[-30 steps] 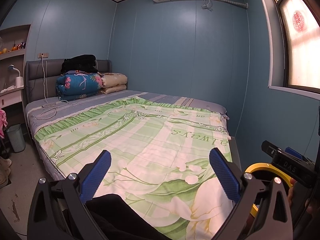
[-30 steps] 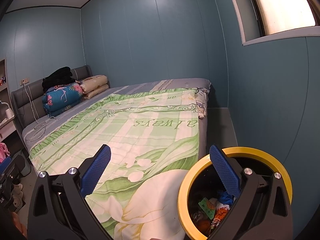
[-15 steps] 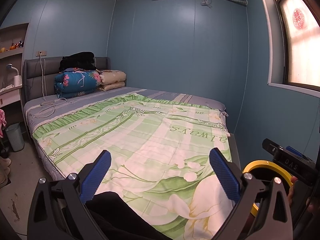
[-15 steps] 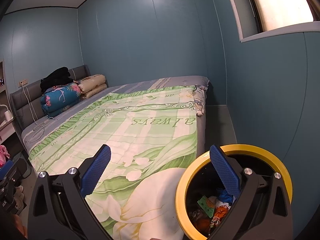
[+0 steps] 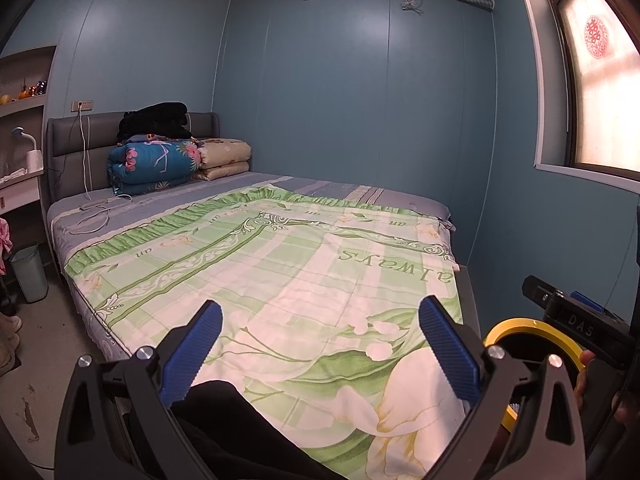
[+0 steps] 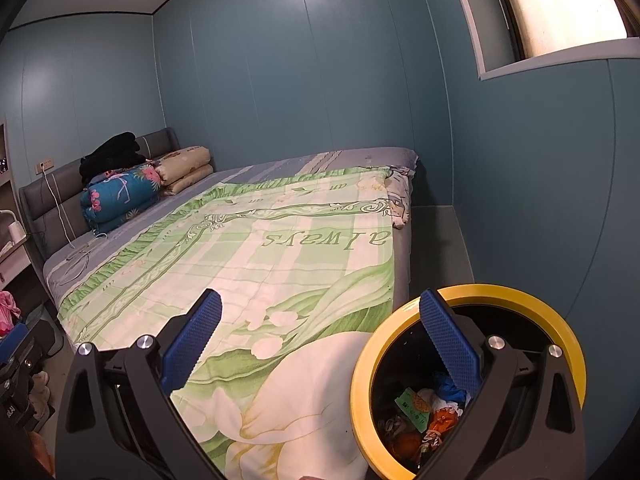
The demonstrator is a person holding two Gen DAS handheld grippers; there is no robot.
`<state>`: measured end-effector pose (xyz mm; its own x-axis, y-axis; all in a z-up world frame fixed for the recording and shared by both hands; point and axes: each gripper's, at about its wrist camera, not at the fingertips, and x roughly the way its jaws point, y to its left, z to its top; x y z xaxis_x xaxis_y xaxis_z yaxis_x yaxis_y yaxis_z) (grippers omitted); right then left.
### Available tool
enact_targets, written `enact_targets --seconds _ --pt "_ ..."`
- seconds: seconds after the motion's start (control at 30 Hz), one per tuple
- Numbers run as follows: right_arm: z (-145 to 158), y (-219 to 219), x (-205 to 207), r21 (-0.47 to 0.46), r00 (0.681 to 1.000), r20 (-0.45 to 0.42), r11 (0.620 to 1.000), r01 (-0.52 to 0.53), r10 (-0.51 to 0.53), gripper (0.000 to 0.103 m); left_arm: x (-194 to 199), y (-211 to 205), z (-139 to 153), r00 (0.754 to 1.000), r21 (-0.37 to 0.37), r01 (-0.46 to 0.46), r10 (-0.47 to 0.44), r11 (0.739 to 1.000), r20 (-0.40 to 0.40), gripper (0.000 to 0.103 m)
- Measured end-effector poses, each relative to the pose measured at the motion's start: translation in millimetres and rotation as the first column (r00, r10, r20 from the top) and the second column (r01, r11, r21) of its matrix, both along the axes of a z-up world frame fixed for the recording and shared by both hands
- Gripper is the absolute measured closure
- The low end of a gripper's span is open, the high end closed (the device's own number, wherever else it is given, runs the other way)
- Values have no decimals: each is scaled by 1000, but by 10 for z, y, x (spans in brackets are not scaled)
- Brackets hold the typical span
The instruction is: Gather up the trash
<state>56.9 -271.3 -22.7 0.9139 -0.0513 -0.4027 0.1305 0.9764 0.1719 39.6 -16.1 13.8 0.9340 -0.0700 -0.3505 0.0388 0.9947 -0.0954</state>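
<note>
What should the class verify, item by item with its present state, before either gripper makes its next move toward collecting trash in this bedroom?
1. Left gripper open and holding nothing: ok.
2. Right gripper open and holding nothing: ok.
3. Round black trash bin with yellow rim within view, its mouth unobstructed apart from the right gripper's own finger across it: ok.
4. Room left in the bin: ok; mixed wrappers and scraps lie well below the rim.
5. Loose trash on the green floral bedspread: none shows; not ok as a target.
6. Trash on the grey floor left of the bed: cannot tell.
</note>
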Motion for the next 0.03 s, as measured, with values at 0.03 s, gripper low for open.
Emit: enact_targets --seconds 0.03 --pt "-3 2 1 0 1000 -1 1000 0 0 8 -2 1 -2 1000 -1 1 -1 1000 0 8"
